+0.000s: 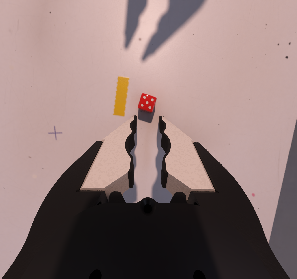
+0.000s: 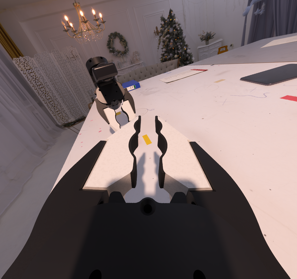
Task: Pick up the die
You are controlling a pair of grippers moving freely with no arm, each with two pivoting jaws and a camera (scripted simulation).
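A red die [image 1: 147, 102] with white pips lies on the pale table [image 1: 209, 94], five pips up. My left gripper [image 1: 147, 117] is open and empty, its fingertips just short of the die with the gap lined up on it. My right gripper [image 2: 147, 117] is open and empty, held above the table. The left gripper [image 2: 119, 123] also shows in the right wrist view, tilted down at the table just beyond my right gripper's left finger [image 2: 122, 150]. The die is hidden in that view.
A yellow tape strip [image 1: 121, 96] lies flat just left of the die. Another yellow strip [image 2: 147, 139] shows between the right fingers. A dark tablet [image 2: 273, 76], a blue binder [image 2: 131, 84] and red tape [image 2: 289, 98] lie farther off. The table edge [image 2: 77, 142] runs along the left.
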